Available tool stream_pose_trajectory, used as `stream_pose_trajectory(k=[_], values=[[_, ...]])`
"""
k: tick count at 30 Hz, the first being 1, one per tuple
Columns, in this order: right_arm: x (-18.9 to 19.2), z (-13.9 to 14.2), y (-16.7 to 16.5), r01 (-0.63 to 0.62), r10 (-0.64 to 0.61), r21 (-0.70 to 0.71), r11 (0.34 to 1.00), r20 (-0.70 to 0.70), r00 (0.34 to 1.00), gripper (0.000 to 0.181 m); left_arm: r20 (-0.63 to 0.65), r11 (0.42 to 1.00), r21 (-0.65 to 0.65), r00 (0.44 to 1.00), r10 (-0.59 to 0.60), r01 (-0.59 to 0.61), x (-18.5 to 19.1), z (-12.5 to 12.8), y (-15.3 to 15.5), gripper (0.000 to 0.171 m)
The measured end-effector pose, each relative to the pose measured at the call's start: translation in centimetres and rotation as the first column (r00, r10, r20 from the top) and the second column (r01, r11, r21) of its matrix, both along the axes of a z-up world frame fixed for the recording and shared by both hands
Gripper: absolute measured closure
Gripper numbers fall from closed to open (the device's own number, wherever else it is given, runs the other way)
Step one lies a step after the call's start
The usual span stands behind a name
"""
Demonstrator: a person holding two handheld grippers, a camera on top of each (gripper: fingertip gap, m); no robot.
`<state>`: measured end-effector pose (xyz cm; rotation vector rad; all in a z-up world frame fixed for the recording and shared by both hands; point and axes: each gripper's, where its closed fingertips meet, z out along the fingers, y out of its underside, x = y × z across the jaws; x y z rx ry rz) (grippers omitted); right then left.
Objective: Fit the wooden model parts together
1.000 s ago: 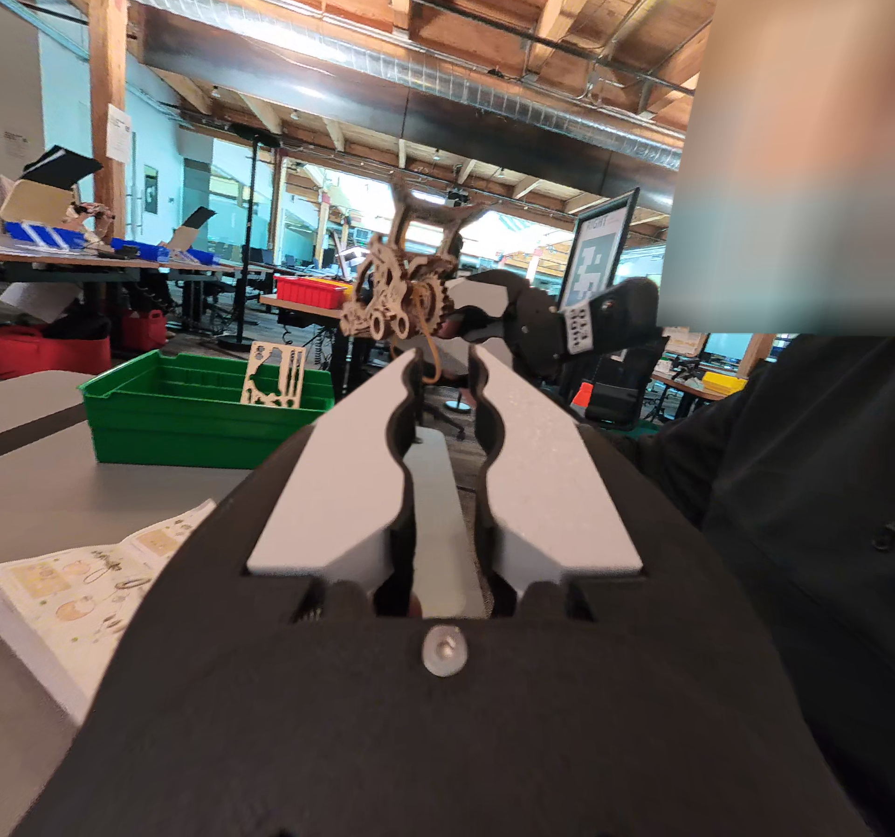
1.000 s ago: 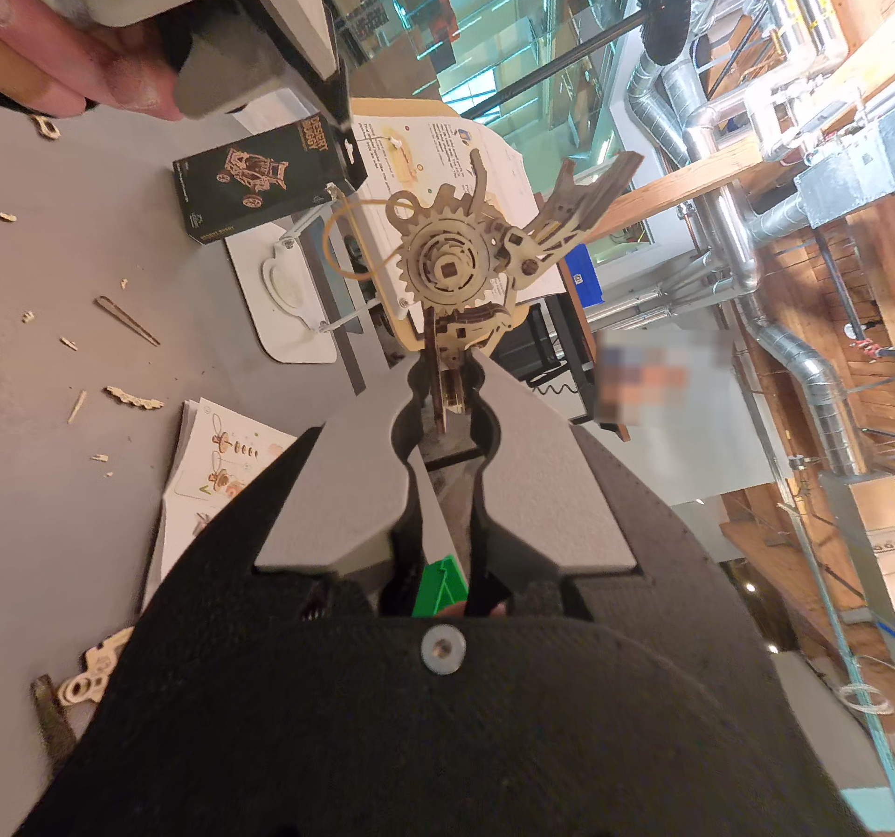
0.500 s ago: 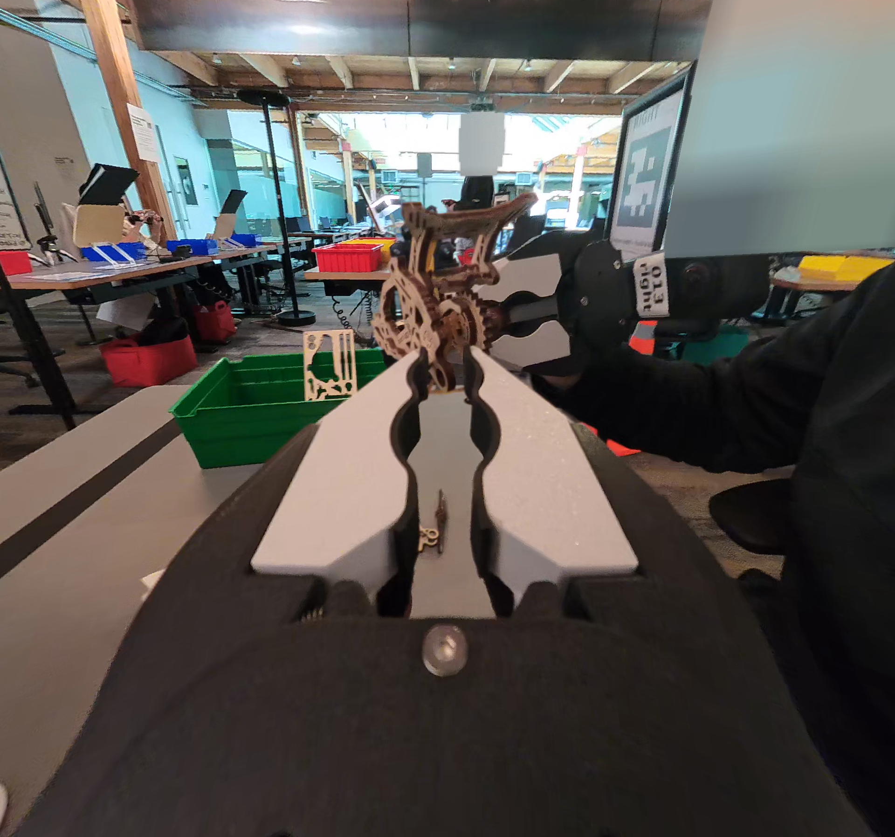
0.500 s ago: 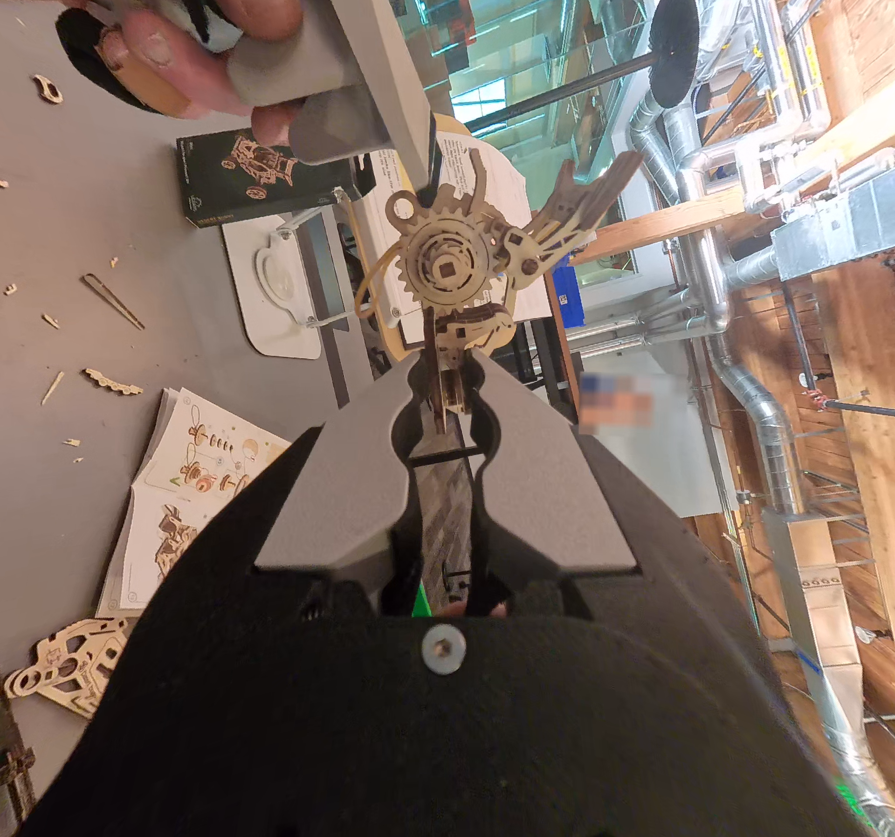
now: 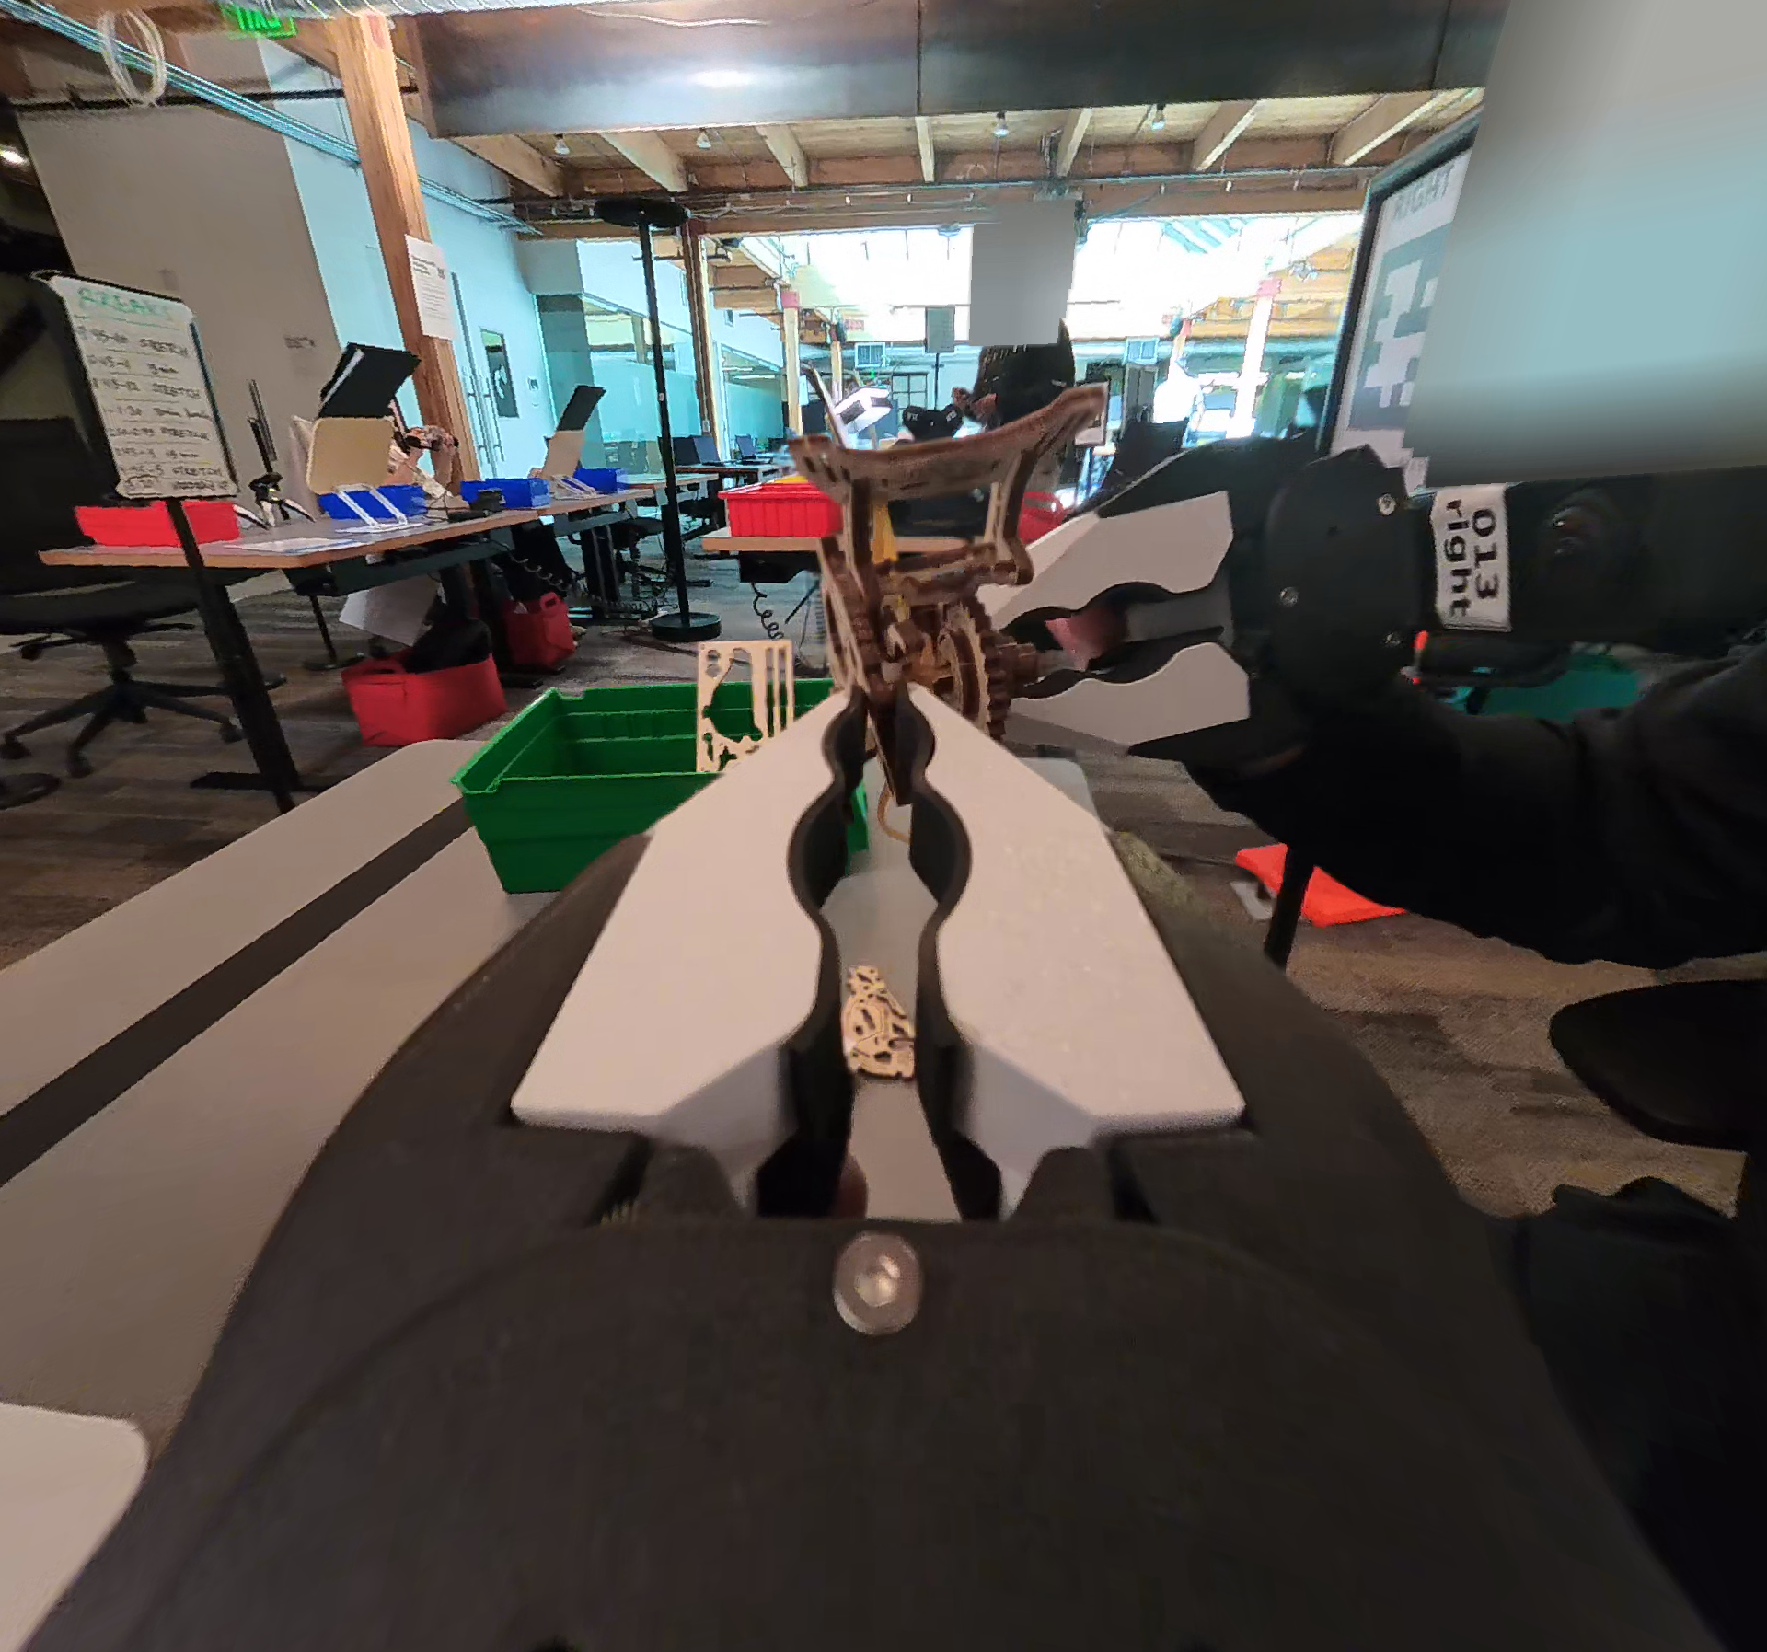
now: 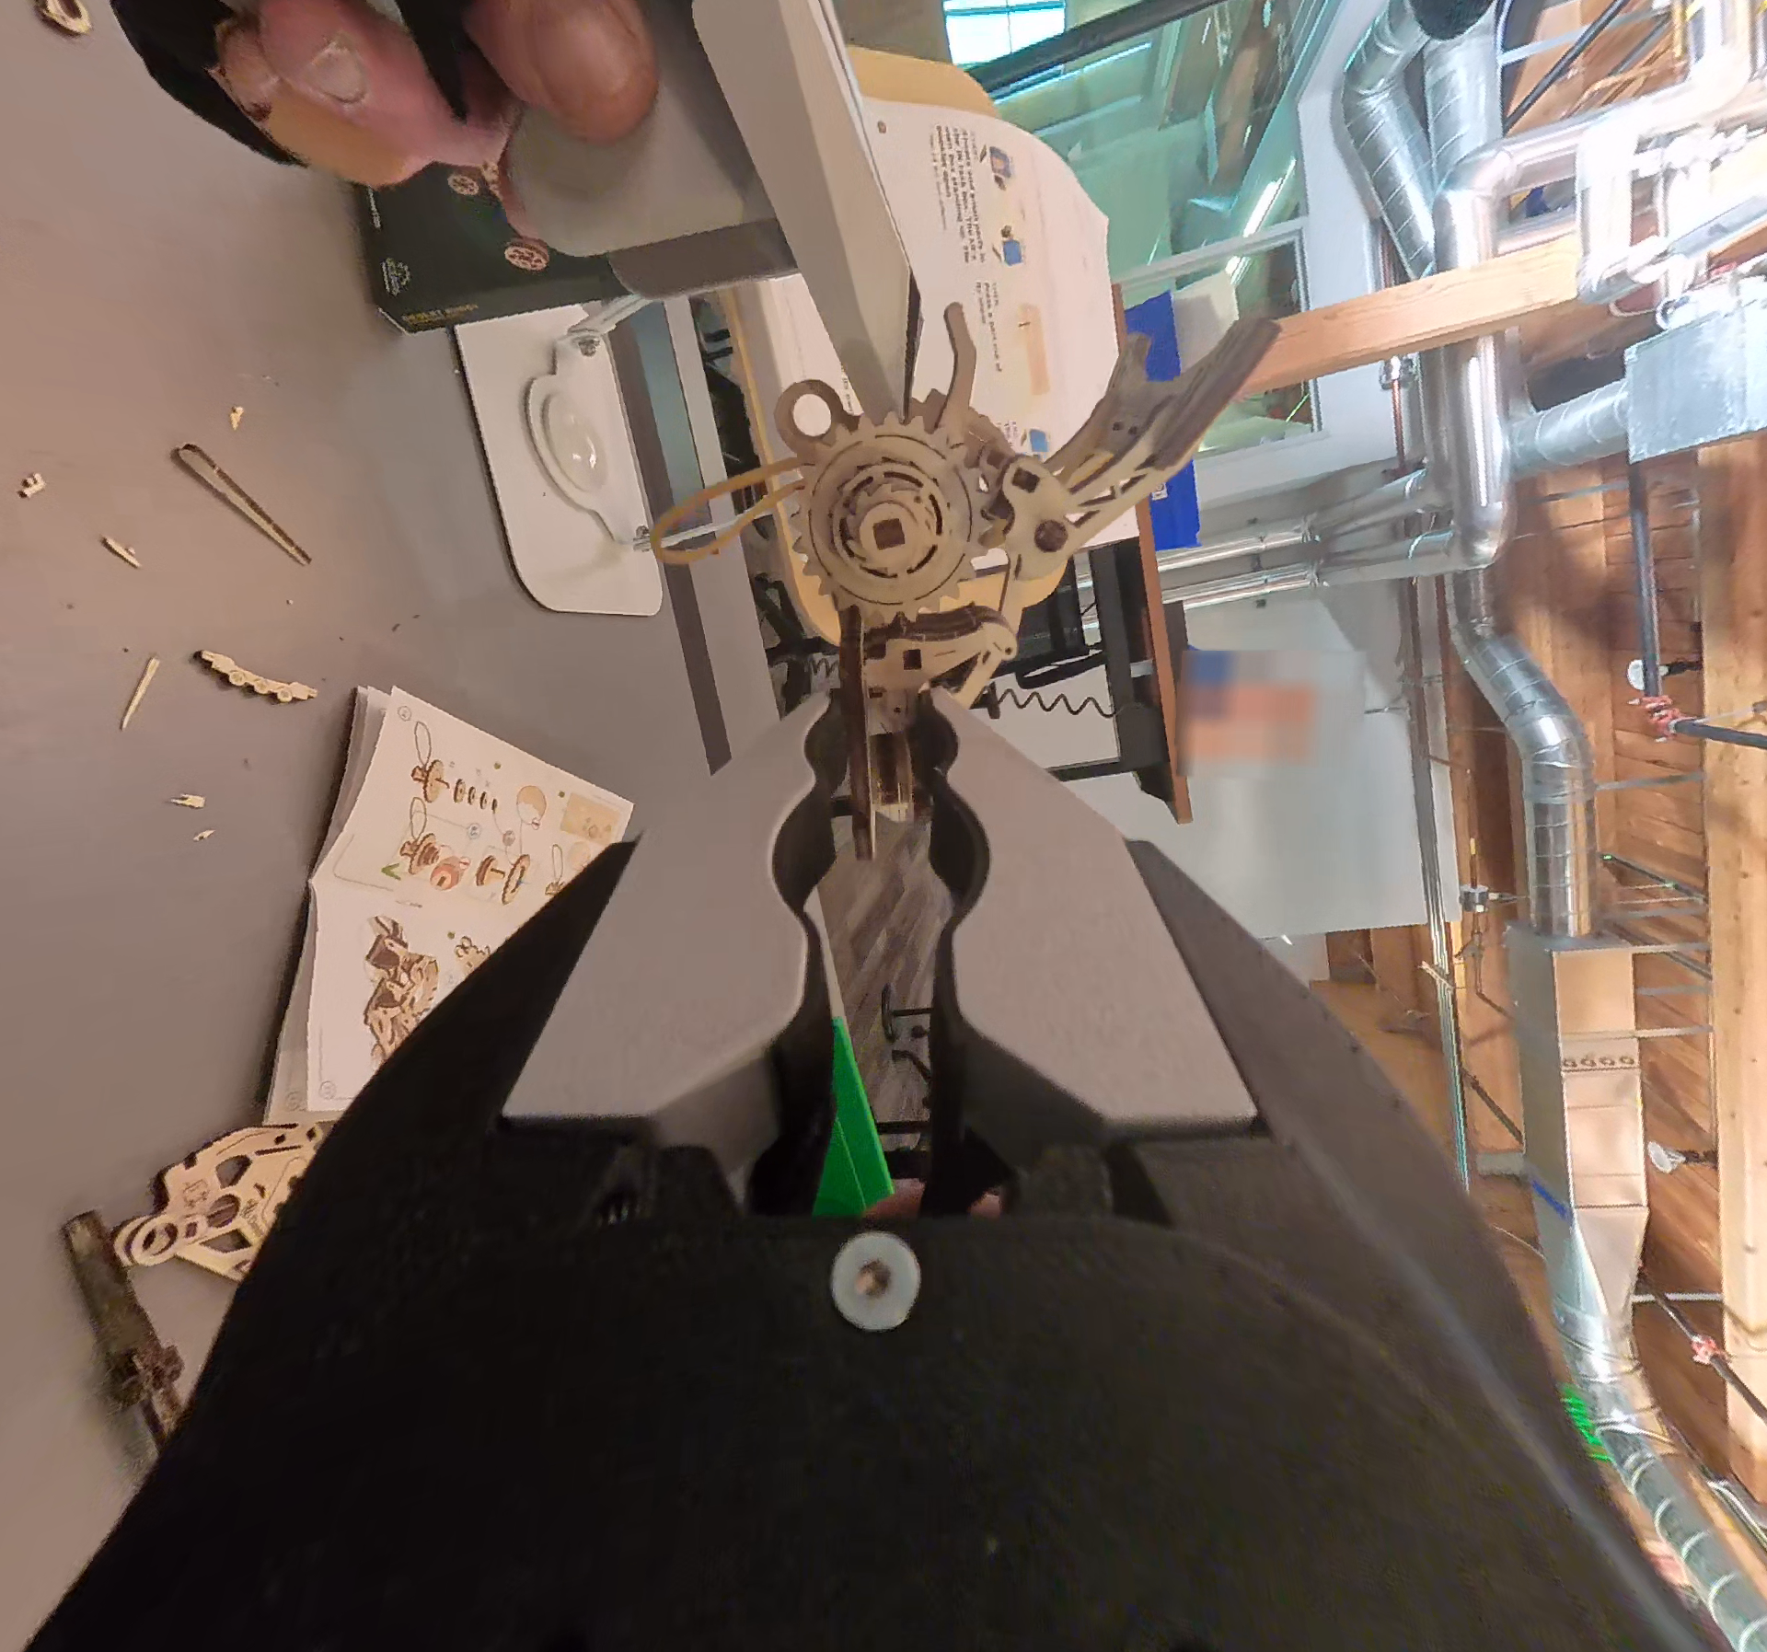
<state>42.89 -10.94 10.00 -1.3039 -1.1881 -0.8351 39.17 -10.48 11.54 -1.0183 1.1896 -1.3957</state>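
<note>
The wooden model (image 5: 918, 573), a gear assembly with a curved top piece and a hanging rubber band (image 6: 717, 516), is held in the air between both grippers. My right gripper (image 6: 884, 717) is shut on the model's (image 6: 889, 535) lower block. It enters the left wrist view from the right (image 5: 1028, 659), clamped at the gear side. My left gripper (image 5: 884, 702) has its tips closed on a thin plate at the model's lower edge. In the right wrist view a finger of the left gripper (image 6: 832, 267) reaches the gear's rim, held by a hand (image 6: 402, 47).
A green bin (image 5: 621, 765) with a cut wooden sheet (image 5: 746, 698) stands on the grey table (image 5: 191, 937). A small wooden part (image 5: 875, 1023) lies below my left gripper. An instruction booklet (image 6: 449, 889), a black box (image 6: 449, 277), a wooden sheet (image 6: 220, 1195) and scraps (image 6: 253, 674) lie around. Spacing between my two grippers at the tips: around 5 cm.
My left gripper has come up to the model and its tips now sit around the model's edge. My right gripper has kept hold of the model.
</note>
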Motion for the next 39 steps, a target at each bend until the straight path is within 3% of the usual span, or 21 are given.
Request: stream_pose_trajectory(k=[16,20,23,28,33,36,39], values=[[-1.0,0.1,-0.2,-0.011,0.010,-0.023,1.000,-0.032,0.999,0.165,0.140,0.964,-0.242,0.987,-0.076,0.108,0.0,0.2,2.1,0.171],[-1.1,0.3,-0.8,-0.041,0.038,-0.035,0.999,-0.088,0.995,0.163,0.151,0.959,-0.251,0.984,-0.099,0.135,0.0,-0.1,2.5,0.171],[-1.1,0.9,-1.6,-0.108,0.089,-0.074,0.991,-0.217,0.972,0.155,0.156,0.957,-0.240,0.979,-0.130,0.165,-0.2,-0.2,2.6,0.171],[0.2,1.9,-1.7,-0.255,0.128,-0.180,0.950,-0.520,0.845,0.141,0.131,0.951,-0.200,0.968,-0.213,0.236,-0.1,-0.2,2.2,0.171],[0.0,0.6,-1.2,-0.459,0.124,-0.284,0.842,-0.727,0.676,0.129,0.143,0.931,-0.154,0.940,-0.310,0.331,-0.3,0.5,1.0,0.171],[-0.8,0.7,-1.8,-0.577,0.122,-0.287,0.765,-0.815,0.567,0.120,0.163,0.910,-0.157,0.919,-0.359,0.383,-0.5,0.7,0.7,0.171],[-1.8,0.3,-2.3,-0.616,0.114,-0.300,0.729,-0.833,0.541,0.117,0.185,0.896,-0.172,0.907,-0.380,0.410,-0.5,0.7,0.9,0.171]])
